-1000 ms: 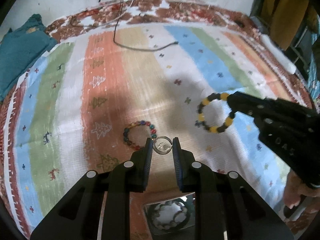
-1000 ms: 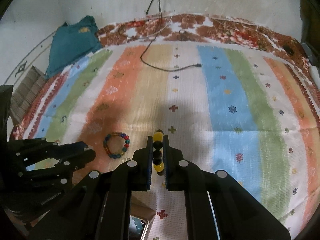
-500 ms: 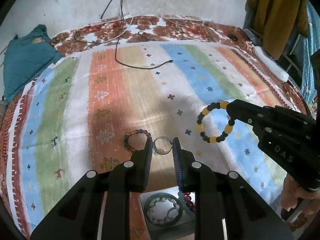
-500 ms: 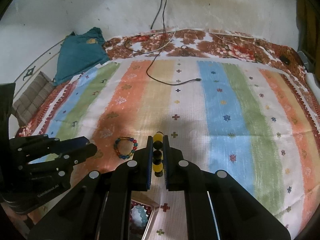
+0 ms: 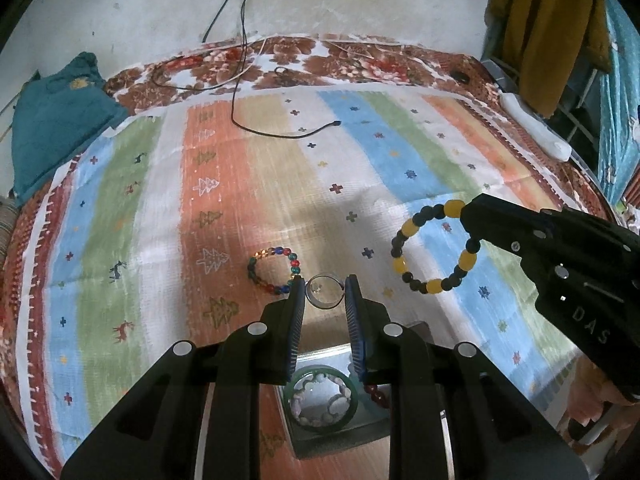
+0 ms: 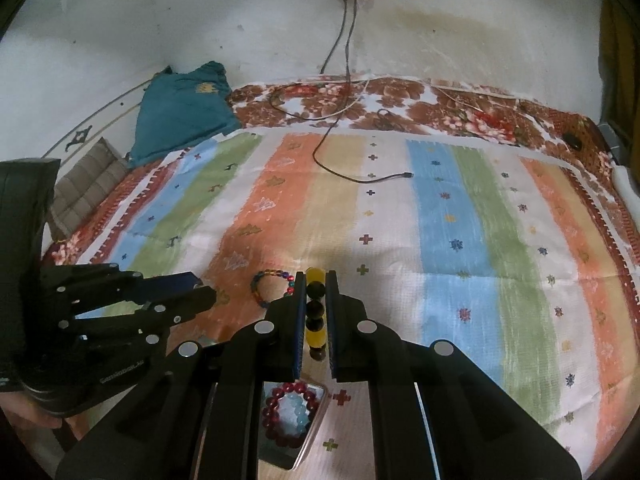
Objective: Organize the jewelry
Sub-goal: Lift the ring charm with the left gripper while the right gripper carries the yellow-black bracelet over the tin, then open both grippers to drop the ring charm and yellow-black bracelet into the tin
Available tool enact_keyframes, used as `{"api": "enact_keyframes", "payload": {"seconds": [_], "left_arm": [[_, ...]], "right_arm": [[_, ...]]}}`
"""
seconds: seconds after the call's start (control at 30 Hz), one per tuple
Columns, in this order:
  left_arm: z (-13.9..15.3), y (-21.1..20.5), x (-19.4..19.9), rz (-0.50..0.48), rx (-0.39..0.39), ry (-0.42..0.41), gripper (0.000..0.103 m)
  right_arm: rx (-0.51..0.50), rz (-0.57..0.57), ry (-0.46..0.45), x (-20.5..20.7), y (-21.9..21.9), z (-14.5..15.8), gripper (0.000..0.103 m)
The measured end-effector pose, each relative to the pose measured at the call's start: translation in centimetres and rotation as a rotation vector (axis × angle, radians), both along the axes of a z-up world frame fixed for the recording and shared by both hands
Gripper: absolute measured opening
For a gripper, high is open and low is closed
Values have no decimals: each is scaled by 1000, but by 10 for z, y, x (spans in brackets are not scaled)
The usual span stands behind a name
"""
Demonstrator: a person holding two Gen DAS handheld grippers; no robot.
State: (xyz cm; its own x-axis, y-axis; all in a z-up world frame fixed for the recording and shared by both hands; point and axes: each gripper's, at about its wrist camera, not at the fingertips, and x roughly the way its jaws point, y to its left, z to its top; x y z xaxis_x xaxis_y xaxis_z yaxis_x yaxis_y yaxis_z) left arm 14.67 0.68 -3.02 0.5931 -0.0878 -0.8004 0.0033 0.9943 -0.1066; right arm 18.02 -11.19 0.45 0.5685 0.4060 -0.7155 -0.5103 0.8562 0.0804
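Above striped cloth [image 5: 160, 208]: right tongs [image 6: 316, 312] clamp yellow-black bracelet [image 5: 434, 246], loop hanging sideways; left tongs [image 5: 322, 294] pinch clear ring [image 5: 325, 292].

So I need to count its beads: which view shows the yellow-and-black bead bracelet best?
The left wrist view: the yellow-and-black bead bracelet hangs there as an open loop. The right wrist view shows it edge-on, just a few beads between its tongs.

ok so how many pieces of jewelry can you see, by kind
beaded bracelets: 5 (yellow-and-black bracelet, multicolour bracelet, pale bracelet, dark red bracelet, light blue bracelet)
clear rings: 1 (clear ring)
green bangles: 1 (green bangle)
total: 7
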Motion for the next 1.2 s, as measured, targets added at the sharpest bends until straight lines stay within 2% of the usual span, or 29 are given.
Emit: {"api": "enact_keyframes", "payload": {"seconds": [0.43,0.8,1.2], "left_arm": [[7,-5,-25,1,-7,-22,20],[7,-7,-47,16,18,-23,20],[14,-6,-64,24,-8,-52,20]], "right_arm": [[3,42,-8,-30,-4,5,10],[4,72,-20,-56,-8,8,10],[9,102,-8,-75,-4,4,10]]}}
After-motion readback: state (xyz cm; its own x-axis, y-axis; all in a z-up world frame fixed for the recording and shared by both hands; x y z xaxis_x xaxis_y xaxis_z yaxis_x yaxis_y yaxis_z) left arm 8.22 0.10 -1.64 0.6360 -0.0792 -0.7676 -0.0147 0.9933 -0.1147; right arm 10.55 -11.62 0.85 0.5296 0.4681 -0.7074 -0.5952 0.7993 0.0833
